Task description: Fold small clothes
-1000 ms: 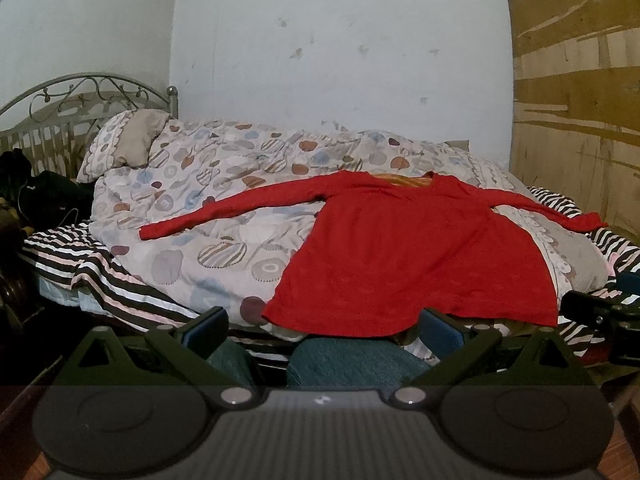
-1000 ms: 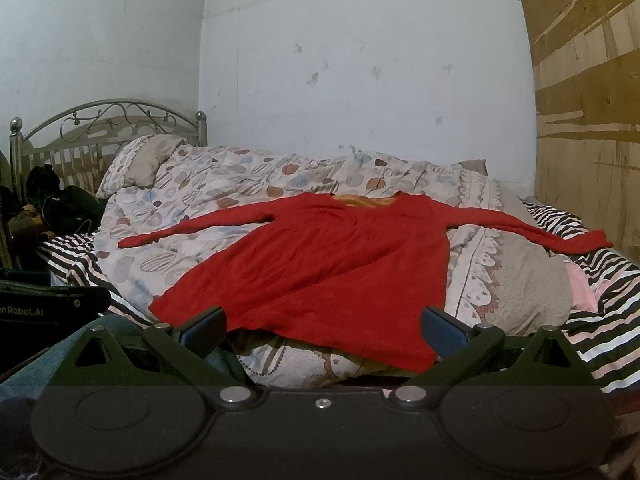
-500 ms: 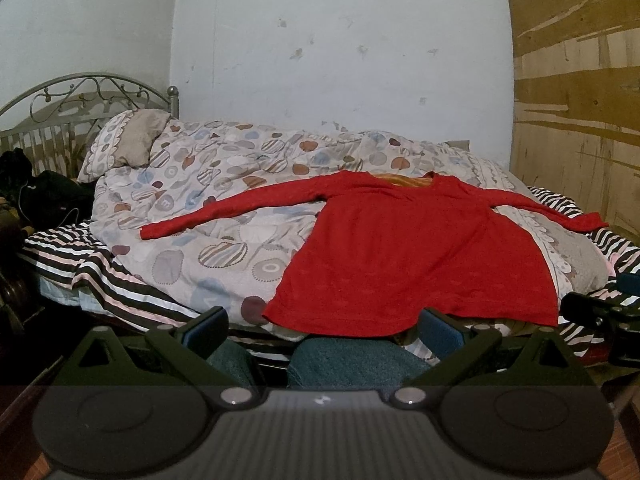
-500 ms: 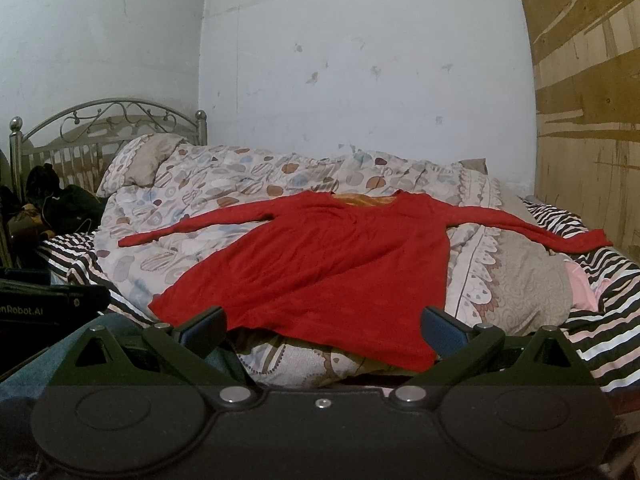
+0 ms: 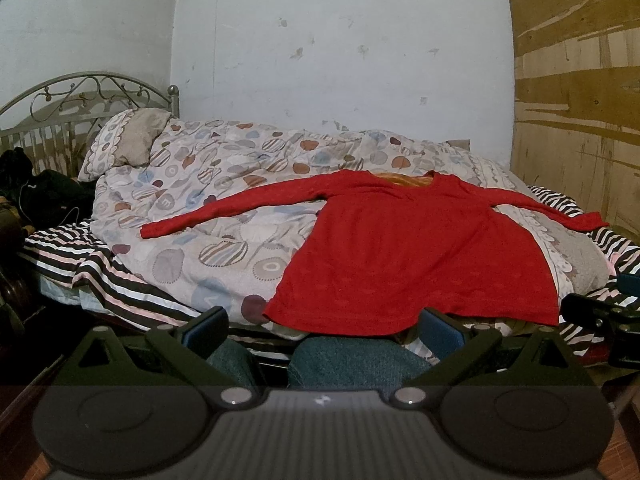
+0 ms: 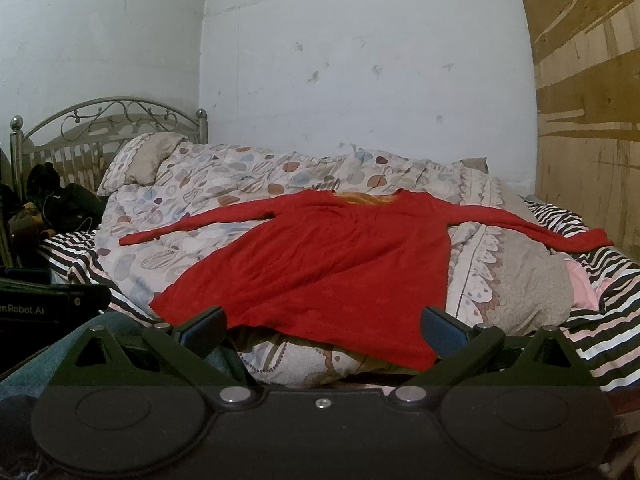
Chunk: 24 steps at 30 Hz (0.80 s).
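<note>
A red long-sleeved top lies flat on the patterned duvet, both sleeves spread out sideways and the hem facing me. My left gripper hangs open in front of the hem, short of the bed edge, with nothing between its fingers. My right gripper is open too, just before the hem, also holding nothing. The right gripper's body shows at the right edge of the left wrist view, and the left gripper's body at the left edge of the right wrist view.
A striped sheet covers the mattress under the duvet. A pillow leans on the metal headboard at the left, beside dark clutter. A person's jeans-clad knees sit below the hem. A wooden panel stands right.
</note>
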Available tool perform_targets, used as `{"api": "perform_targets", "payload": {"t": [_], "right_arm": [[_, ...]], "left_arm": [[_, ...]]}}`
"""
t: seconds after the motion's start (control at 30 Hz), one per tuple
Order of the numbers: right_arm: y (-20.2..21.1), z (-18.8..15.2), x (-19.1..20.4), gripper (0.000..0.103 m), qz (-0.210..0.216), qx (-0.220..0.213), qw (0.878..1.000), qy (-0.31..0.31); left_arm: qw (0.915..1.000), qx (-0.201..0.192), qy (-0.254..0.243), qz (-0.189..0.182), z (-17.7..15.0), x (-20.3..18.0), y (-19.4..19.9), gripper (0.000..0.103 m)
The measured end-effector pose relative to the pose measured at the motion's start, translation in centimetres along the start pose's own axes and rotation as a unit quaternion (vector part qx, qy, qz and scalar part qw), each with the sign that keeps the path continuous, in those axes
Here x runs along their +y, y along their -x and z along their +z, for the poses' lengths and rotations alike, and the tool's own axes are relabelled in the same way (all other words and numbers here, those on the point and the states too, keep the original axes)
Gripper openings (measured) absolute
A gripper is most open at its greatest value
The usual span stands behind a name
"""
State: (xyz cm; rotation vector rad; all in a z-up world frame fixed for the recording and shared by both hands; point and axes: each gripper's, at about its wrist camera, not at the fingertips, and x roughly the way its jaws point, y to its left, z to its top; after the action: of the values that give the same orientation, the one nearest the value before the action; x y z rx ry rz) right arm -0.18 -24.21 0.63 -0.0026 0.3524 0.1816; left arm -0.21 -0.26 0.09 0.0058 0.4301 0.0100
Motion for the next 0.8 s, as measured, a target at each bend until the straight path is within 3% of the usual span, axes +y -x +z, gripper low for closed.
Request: {"api": "perform_targets", "payload": {"t": [0.5,0.67,0.8], "right_arm": [[-1.0,-0.1,-1.5,0.103,-0.006,0.038,0.999,-0.023],[-2.7,0.5,-2.6,0.103,-0.052,0.082,0.995,-0.040],[-4.8,1.2,-4.7,0.103,-0.079,0.123,0.988,-0.050]], "left_arm": [[0.9985,0.051,-0.003,0.017,0.0,0.3,-1.7,0.103],[0.9951,0.092,-0.026,0.025,1.4,0.0,-4.7,0.103],[0.9946,0.099,-0.029,0.012,3.7,-0.2,-7.3,0.103]]}}
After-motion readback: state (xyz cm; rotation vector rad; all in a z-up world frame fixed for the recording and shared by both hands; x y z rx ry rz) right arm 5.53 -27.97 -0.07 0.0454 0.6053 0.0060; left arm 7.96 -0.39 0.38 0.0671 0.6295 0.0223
